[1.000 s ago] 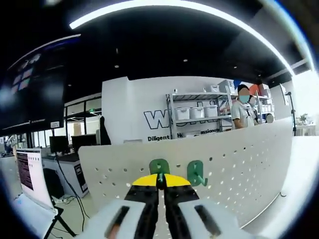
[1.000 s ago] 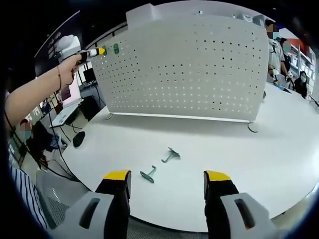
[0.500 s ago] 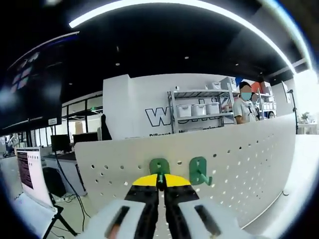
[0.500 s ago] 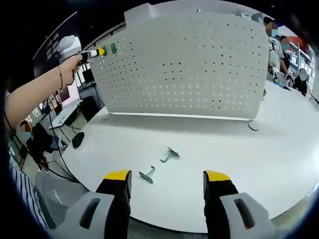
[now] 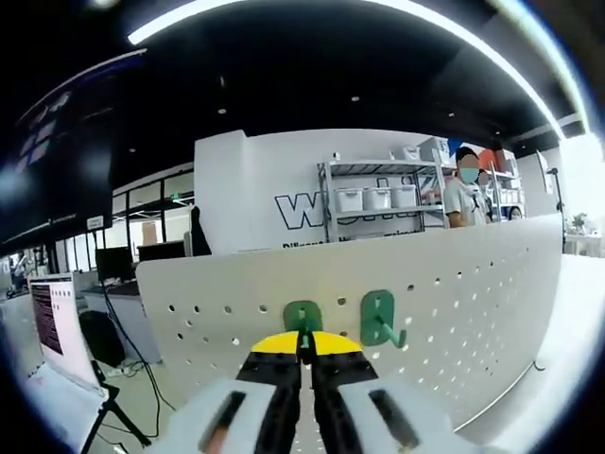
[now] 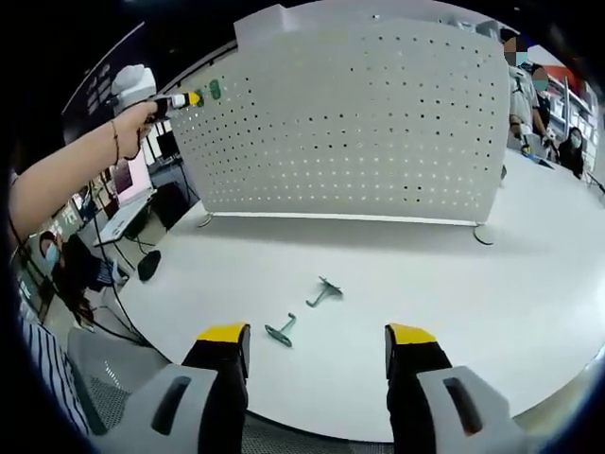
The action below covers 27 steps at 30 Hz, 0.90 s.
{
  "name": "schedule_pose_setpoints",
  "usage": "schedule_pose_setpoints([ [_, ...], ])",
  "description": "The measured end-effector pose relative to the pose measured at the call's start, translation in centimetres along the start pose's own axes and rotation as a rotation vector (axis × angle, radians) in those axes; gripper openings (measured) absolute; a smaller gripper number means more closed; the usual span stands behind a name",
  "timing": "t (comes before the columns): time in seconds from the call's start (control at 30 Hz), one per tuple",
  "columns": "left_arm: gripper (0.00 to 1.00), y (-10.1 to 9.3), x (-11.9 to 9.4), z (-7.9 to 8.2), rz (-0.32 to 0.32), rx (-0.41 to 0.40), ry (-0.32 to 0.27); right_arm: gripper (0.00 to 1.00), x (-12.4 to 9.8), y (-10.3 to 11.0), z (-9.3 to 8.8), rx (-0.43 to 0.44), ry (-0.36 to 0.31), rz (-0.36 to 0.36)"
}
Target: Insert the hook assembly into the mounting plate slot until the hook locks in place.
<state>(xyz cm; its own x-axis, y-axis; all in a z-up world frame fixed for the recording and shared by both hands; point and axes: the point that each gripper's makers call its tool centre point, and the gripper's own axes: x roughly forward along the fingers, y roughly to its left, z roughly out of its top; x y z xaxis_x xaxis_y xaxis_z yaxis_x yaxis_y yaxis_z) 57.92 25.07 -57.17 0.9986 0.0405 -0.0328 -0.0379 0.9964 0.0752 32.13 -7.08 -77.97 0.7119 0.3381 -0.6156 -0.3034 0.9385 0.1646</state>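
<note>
Pressing a green hook (image 5: 302,317) against the pegboard's (image 5: 473,284) top-left corner, the left gripper (image 5: 304,342) is clamped on it, beside a mounted hook (image 5: 380,319); the right gripper (image 6: 317,333) gapes empty above two spare hooks (image 6: 281,331) near the worktop's (image 6: 473,284) front edge

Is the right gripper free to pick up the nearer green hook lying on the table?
Probably yes: the right gripper is open, and the hook lies on bare table just ahead, unobstructed.

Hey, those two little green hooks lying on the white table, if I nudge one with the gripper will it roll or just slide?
Probably slide. Each green hook lies flat on the smooth table, and its crosspiece should stop rolling. They look thin and light, so a nudge may spin them.
</note>
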Motion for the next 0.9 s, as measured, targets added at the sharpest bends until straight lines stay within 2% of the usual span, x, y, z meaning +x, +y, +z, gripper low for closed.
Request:
schedule_pose_setpoints([
  [0.13,0.02,0.0,-0.1,0.0,-0.013,0.026,0.012,0.55,0.0,0.0,0.0,-0.006,0.0,-0.001],
  [0.2,0.03,0.0,-0.1,-0.1,-0.032,-0.019,0.024,0.55,0.0,0.1,0.0,-0.006,0.001,0.0],
  [0.27,0.03,-0.1,-0.3,-0.6,-0.049,-0.068,0.067,0.56,0.0,0.2,0.1,-0.005,-0.003,0.002],
  [0.3,0.04,0.1,-0.3,-0.7,-0.055,-0.054,0.081,0.55,0.0,0.4,0.3,-0.007,-0.007,0.004],
  [0.37,0.1,0.1,-0.7,-0.7,-0.063,-0.048,0.077,0.55,0.0,0.6,0.4,-0.006,-0.011,0.011],
  [0.6,0.31,-0.1,-2.5,-0.6,-0.114,-0.111,0.096,0.55,-0.3,1.1,0.8,-0.021,-0.025,0.019],
  [0.77,0.4,-0.5,-4.2,-0.1,-0.171,-0.123,0.109,0.55,-0.7,0.8,0.9,-0.019,-0.035,0.011],
  [0.9,0.47,-0.9,-6.0,-0.5,-0.215,-0.144,0.137,0.55,-0.9,0.5,0.9,-0.02,-0.037,0.004],
])
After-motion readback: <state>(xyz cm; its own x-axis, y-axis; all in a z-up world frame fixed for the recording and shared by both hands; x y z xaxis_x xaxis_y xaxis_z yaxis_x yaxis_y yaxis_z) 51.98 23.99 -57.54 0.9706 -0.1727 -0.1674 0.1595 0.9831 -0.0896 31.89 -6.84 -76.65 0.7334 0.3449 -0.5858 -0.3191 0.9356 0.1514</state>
